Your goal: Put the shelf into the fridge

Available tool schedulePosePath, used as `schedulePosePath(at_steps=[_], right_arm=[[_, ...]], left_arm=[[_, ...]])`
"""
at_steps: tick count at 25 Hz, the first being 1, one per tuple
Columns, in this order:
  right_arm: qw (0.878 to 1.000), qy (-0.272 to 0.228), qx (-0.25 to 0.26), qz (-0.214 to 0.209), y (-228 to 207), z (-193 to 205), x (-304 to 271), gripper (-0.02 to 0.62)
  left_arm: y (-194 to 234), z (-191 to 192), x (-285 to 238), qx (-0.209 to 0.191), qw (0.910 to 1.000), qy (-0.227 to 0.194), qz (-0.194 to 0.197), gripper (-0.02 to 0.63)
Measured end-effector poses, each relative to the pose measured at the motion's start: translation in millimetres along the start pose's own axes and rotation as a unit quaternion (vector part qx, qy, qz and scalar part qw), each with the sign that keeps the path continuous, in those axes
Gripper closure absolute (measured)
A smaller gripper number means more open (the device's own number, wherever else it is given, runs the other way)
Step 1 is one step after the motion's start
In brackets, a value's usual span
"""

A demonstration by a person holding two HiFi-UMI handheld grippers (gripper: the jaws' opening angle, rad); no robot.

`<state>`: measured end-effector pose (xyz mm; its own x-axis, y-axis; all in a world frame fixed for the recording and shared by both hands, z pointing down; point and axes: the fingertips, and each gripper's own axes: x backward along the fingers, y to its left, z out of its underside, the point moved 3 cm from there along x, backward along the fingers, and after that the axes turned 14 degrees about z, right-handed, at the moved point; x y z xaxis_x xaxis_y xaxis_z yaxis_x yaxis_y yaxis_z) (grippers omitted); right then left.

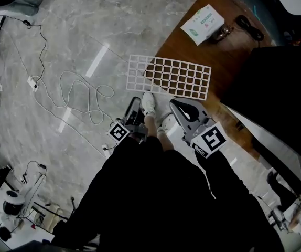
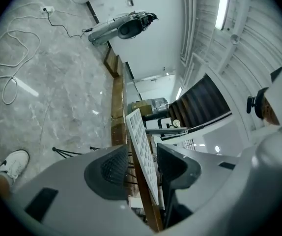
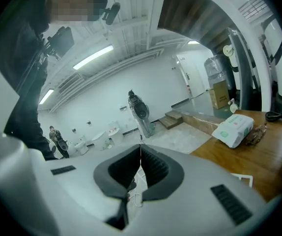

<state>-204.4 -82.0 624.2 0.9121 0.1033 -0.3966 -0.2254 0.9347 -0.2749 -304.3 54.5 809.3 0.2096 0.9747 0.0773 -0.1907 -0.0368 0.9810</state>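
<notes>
**Q:** so where's the shelf right now, and which hand goes in first?

**A:** the white wire shelf (image 1: 171,76) is lying flat, straight ahead of both my tools; its left end is on the marble floor (image 1: 87,25) and the rest is on the wooden platform (image 1: 229,51); long axis runs left to right across my view, dipping a bit toward the right, so a long edge faces me; I'm not touching it with either tool

**Q:** and the jaws?

**A:** left gripper (image 1: 134,103) has its jaws wide apart; from its own camera I see the shelf nearly edge-on in the gap, a bit ahead, pads not on it; so that one looks lined up to bite the near edge toward the left end; right gripper (image 1: 179,105) is closed with nothing in it, hovering near the middle of that same edge

**Q:** which is closer?

**A:** about even, I'd say; left is the ready one though; the big dark cabinet (image 1: 276,83) off to the right is my guess for the fridge, so the shelf would have to travel that way, right end leading
</notes>
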Motion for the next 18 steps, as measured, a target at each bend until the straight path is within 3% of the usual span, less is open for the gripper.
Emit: schedulePosePath(at_steps=[13,18], right_arm=[[0.999,0.023,-0.021,0.023,-21,17,-9,0.588],[0.999,0.026,-0.025,0.033,-27,19,-9,0.588]], left_arm=[[30,-29,-49,0.04,0.9957,-0.078,0.032,0.423],[36,-33,-67,0.046,0.9939,-0.09,0.044,0.425]])
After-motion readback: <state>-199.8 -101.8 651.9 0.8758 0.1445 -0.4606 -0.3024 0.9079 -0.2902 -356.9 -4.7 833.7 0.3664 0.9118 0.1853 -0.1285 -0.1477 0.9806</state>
